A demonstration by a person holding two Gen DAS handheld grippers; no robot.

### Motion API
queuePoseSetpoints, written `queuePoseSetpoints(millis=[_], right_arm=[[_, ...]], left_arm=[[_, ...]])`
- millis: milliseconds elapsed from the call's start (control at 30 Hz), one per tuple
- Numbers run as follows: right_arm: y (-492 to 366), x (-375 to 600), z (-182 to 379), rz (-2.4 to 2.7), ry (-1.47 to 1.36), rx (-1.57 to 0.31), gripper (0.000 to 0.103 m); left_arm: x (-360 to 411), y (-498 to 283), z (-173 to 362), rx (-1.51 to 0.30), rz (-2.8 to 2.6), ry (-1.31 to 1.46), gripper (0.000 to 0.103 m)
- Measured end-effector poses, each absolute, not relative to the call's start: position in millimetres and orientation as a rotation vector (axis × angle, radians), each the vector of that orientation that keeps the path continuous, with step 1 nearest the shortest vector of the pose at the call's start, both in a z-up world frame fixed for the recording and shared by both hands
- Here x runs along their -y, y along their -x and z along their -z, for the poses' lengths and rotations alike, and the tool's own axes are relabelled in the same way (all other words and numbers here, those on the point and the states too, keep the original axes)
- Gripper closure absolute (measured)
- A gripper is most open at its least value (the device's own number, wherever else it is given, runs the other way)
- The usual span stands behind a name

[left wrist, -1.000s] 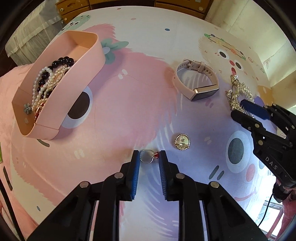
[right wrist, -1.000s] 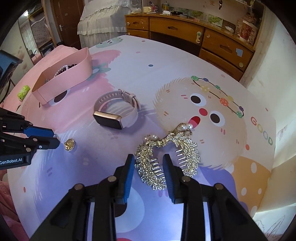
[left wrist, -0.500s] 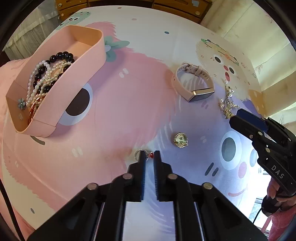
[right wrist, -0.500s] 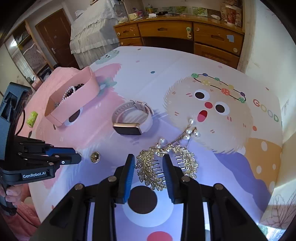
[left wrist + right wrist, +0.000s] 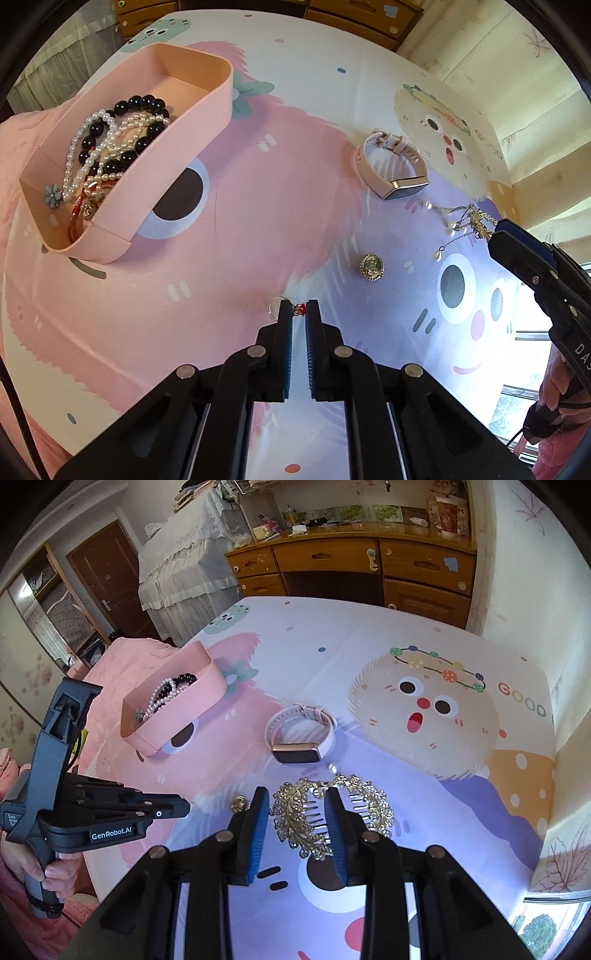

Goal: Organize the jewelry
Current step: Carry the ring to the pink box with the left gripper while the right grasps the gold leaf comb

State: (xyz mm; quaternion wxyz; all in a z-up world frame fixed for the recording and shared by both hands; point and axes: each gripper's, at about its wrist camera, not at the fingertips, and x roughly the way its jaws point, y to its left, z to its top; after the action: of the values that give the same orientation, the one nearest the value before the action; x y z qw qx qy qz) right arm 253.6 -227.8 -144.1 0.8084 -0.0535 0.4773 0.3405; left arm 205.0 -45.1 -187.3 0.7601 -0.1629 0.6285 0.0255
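- Left gripper (image 5: 298, 308): black fingers nearly together, pinching small silver ring with red bead (image 5: 295, 308) at the tips; ring loop pokes out past the left finger, bead sits in the narrow gap.
- Right gripper (image 5: 295, 805): blue-padded fingers spread, straddling ornate gold leaf-shaped hair comb (image 5: 328, 814); right finger overlaps the comb teeth, actual contact cannot be told; pearl dangles trail from the comb in the left wrist view.
- Round gold brooch with green centre (image 5: 372, 267) flat on the cartoon-print tablecloth (image 5: 295, 192), at 1 o'clock from the left tips, near but apart.
- Pale pink smart band with rose-gold rectangular face (image 5: 300, 734) at 12 o'clock from the right gripper, beyond the comb, lying on its side.
- Pink oblong open-top box (image 5: 177, 166) at 10 o'clock from the left gripper, well apart; holds white pearl strands, black bead bracelet (image 5: 125, 129), small blue-grey flower piece, red bangle.
- Wooden drawer cabinet (image 5: 332, 565) past the far table edge, at 12 o'clock in the right wrist view.
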Motion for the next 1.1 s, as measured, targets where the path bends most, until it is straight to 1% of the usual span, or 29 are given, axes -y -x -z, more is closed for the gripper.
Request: queuePoseSetpoints(millis=[267, 467, 533, 567, 600, 633, 767, 867, 1100], right_arm=[[-241.9, 217.0, 113.8, -0.729, 0.111, -0.99, 0.072], [-232.4, 198.8, 93.3, -0.715, 0.102, -0.972, 0.072], [-227.5, 187.6, 83.2, -0.719, 0.106, -0.955, 0.072], [-224.2, 181.7, 78.0, -0.721, 0.112, -0.941, 0.086], [-221.1, 175.2, 73.0, -0.722, 0.117, -0.926, 0.095], [-218.8, 167.1, 66.9, -0.72, 0.114, -0.916, 0.099], [-211.9, 140.8, 55.5, -0.683, 0.097, -0.888, 0.099], [-206.6, 122.6, 56.1, -0.613, 0.125, -0.89, 0.099], [-197.7, 111.4, 87.1, -0.425, 0.047, -1.046, 0.099]], left_arm=[[34.6, -199.5, 151.3, -1.261, 0.01, 0.369, 0.098], [18.5, -202.1, 132.1, -1.237, 0.075, 0.4, 0.098], [13.1, -200.2, 120.5, -1.201, 0.076, 0.331, 0.098], [10.0, -199.2, 115.1, -1.183, 0.084, 0.298, 0.098], [4.6, -197.5, 110.0, -1.169, 0.1, 0.281, 0.098], [-1.5, -196.2, 107.6, -1.167, 0.117, 0.285, 0.098], [-33.3, -198.5, 99.9, -1.183, 0.178, 0.315, 0.098], [-54.9, -199.6, 91.4, -1.175, 0.218, 0.275, 0.098], [-91.3, -205.0, 87.5, -1.17, 0.252, 0.189, 0.098]])
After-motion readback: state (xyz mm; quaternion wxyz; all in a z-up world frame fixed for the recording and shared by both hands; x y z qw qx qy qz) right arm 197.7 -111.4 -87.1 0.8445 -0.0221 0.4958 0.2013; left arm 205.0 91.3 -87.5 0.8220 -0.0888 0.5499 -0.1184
